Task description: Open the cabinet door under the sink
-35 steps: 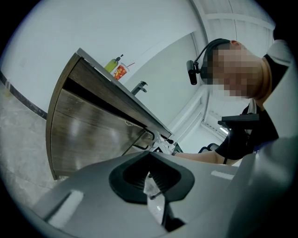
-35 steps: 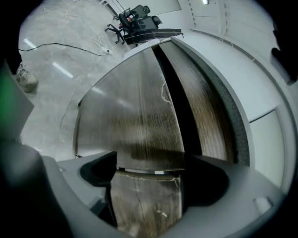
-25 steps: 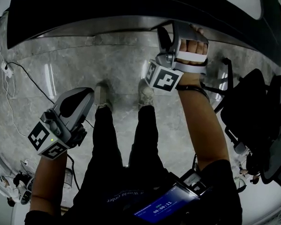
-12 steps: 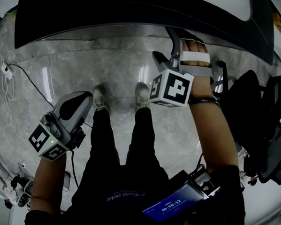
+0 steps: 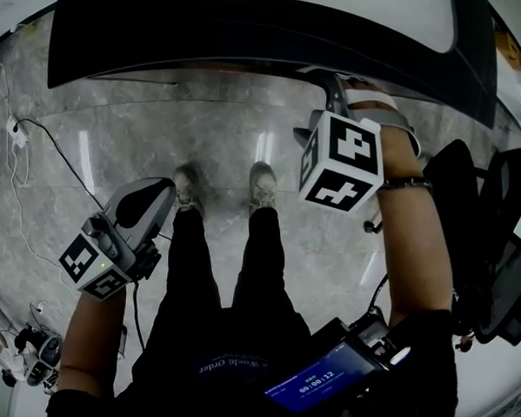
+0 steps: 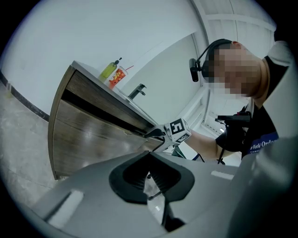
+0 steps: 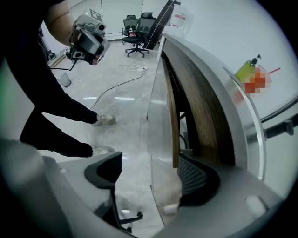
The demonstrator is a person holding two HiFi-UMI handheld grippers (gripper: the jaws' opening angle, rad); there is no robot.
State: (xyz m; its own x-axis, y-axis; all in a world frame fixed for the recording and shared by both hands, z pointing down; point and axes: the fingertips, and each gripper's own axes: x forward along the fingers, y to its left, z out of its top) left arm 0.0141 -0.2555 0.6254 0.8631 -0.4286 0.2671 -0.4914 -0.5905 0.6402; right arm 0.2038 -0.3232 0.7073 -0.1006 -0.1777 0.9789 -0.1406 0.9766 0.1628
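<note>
The cabinet door (image 7: 160,116) under the sink is seen swung partly out from the cabinet front. Its free edge is straddled by the right gripper (image 7: 149,165), which is pointed steeply down over the door. The jaws have just been drawn closer but are kept spread, with one pad (image 7: 195,176) close behind the door. The left gripper (image 6: 151,158) is held well away from the door, its jaws pressed together on nothing.

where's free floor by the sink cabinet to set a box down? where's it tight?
Free: bare floor bordered by the cabinet, the cable and the person's shoes. Tight: the right side, where office chairs stand close beside the person.
</note>
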